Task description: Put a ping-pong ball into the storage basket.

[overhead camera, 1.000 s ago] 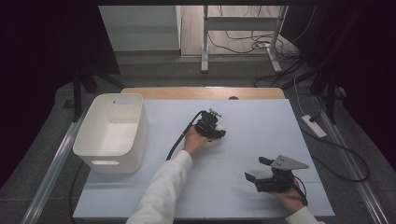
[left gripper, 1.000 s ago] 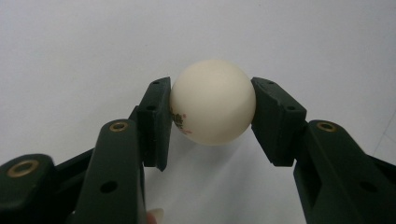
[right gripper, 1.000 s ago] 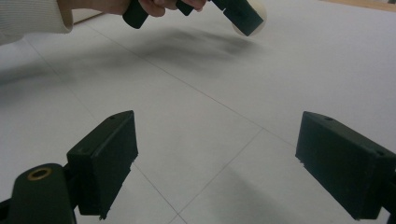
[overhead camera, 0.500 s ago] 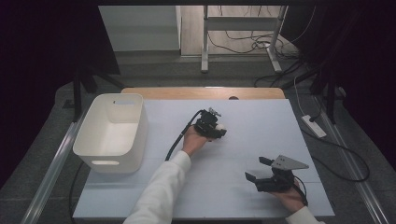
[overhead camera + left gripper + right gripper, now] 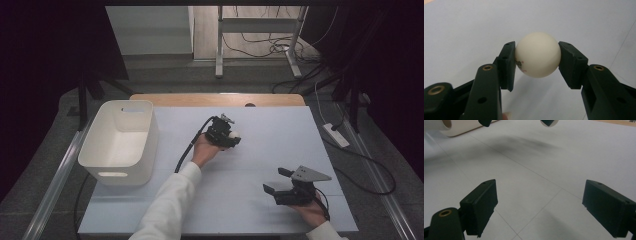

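A white ping-pong ball (image 5: pixel 538 58) with small red print sits between the two black pads of my left gripper (image 5: pixel 537 48), which is shut on it just above the pale tabletop. In the high view that left gripper (image 5: pixel 231 136) is at the table's middle with the ball (image 5: pixel 234 135) at its tip, held by a hand in a white sleeve. My right gripper (image 5: pixel 275 180) rests near the front right of the table, jaws wide apart and pointing toward the left hand. Nothing lies between its pads, and my right gripper (image 5: pixel 541 205) is open over bare table.
A white plastic bin (image 5: pixel 116 174) stands at the table's left side. A black cable (image 5: pixel 184 156) trails from the left gripper toward the front left. The wooden far edge (image 5: pixel 215 99) borders the pale sheet. A power strip (image 5: pixel 335 135) lies off the right side.
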Motion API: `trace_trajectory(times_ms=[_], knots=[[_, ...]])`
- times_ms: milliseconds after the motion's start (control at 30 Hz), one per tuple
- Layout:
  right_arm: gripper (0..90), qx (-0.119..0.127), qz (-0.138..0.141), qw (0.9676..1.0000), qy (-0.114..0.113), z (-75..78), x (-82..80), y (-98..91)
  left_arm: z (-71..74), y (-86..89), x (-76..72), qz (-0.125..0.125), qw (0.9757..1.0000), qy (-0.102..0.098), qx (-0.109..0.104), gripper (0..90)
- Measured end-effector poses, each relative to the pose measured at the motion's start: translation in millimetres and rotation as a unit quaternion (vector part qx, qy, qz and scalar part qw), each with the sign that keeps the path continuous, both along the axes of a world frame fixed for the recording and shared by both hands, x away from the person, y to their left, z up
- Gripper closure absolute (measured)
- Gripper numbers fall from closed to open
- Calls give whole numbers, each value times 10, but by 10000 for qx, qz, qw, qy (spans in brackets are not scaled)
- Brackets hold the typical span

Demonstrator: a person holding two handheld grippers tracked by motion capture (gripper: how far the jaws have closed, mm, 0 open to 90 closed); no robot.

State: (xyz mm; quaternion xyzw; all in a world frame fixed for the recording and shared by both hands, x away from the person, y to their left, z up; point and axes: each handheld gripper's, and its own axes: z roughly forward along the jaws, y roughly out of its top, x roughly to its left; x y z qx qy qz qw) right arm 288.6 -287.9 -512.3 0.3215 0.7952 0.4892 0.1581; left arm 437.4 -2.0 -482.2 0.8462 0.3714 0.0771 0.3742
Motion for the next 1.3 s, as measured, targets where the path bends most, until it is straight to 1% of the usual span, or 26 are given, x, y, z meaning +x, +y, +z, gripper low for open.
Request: trace_trajectory(times_ms=[133, 200, 233, 600, 800, 1033, 1167, 1300], knots=[[124, -32, 8, 10000, -9, -6, 1, 6, 25, 16, -19, -31, 10000, -27, -1, 507], [124, -33, 13, 10000, -6, -7, 1, 8, 36, 9, -38, -57, 10000, -48, 52, 507], [124, -35, 9, 10000, -8, -6, 2, 7, 45, 8, -49, -61, 10000, -63, 23, 507], [124, -47, 18, 10000, -6, -7, -1, 13, 99, 11, -100, -123, 9998, -125, 10, 507], [124, -57, 19, 10000, -9, -8, -2, 14, 118, 21, -113, -154, 9997, -156, 45, 507], [124, -78, 21, 10000, -6, -9, -3, 17, 145, 42, -133, -162, 9997, -189, 21, 507], [124, -84, 27, 10000, -2, -9, -4, 18, 156, 42, -152, -134, 9997, -215, -32, 506], [124, -89, 28, 10000, 2, -10, -3, 19, 179, 49, -177, -163, 9995, -259, -28, 506]])
